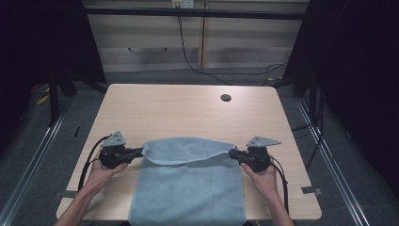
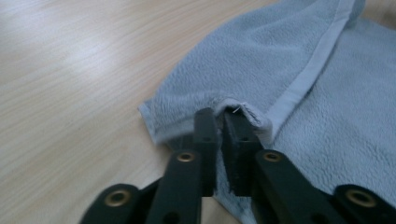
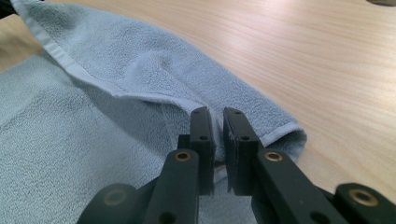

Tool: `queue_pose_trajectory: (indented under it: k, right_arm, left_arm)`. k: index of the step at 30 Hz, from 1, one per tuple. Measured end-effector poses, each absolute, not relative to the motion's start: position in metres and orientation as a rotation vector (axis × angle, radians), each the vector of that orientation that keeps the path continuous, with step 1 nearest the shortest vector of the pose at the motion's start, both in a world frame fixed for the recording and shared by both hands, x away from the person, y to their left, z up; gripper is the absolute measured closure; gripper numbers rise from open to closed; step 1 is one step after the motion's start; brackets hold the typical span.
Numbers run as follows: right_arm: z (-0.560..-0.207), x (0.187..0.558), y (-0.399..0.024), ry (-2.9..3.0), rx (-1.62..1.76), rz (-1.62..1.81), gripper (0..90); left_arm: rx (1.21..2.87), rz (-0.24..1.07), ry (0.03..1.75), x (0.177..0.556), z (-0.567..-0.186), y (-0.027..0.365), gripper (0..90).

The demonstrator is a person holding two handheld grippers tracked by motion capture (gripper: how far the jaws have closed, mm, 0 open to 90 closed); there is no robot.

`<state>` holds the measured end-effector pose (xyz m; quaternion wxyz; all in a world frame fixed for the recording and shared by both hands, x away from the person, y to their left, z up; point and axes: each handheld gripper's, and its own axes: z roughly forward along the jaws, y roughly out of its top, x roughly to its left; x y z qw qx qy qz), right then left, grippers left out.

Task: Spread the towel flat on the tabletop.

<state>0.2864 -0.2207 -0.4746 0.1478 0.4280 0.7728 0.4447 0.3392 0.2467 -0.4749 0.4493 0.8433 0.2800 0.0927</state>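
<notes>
A light blue towel (image 1: 188, 188) lies on the wooden table (image 1: 179, 108) and hangs over its near edge. Its far edge is raised and folded back over itself, sagging in the middle. My left gripper (image 1: 140, 151) pinches the towel's far left corner, held by a hand. In the left gripper view the jaws (image 2: 219, 114) stand nearly together with the hemmed towel (image 2: 261, 60) corner tucked between their tips. My right gripper (image 1: 231, 153) holds the far right corner. In the right gripper view its jaws (image 3: 217, 112) are closed on the fold of the towel (image 3: 93, 154).
A round cable hole (image 1: 226, 98) sits near the table's far right. Bare tabletop stretches beyond the towel. Cables run across the floor behind the table, and dark curtains hang on both sides.
</notes>
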Motion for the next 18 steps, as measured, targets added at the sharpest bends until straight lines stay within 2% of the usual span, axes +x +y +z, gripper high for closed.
queue_pose_trajectory:
  k: [1, 2, 3, 6, 13, 14, 18]
  right_arm:
    - [-0.475, 0.286, -0.221, 2.223, 1.231, 1.279, 83.1]
    - [-0.476, 0.287, -0.221, 2.226, 1.230, 1.277, 83.1]
    - [-0.476, 0.287, -0.221, 2.226, 1.230, 1.277, 83.1]
    - [-0.477, 0.288, -0.221, 2.223, 1.237, 1.282, 83.1]
    - [-0.478, 0.289, -0.219, 2.228, 1.235, 1.283, 83.0]
    - [-0.479, 0.289, -0.218, 2.230, 1.243, 1.279, 83.0]
    - [-0.479, 0.289, -0.218, 2.229, 1.242, 1.280, 83.0]
  left_arm:
    - [2.092, 0.231, 0.683, 0.336, -0.475, 0.247, 83.3]
    - [2.090, 0.236, 0.687, 0.334, -0.474, 0.248, 74.6]
    - [2.098, 0.256, 0.684, 0.332, -0.472, 0.250, 74.6]
    - [2.082, 0.272, 0.689, 0.326, -0.467, 0.259, 66.3]
    - [1.969, 0.238, 0.695, 0.326, -0.459, 0.262, 54.1]
    - [2.005, 0.226, 0.694, 0.329, -0.465, 0.255, 48.2]
    - [2.117, 0.212, 0.698, 0.337, -0.482, 0.246, 47.0]
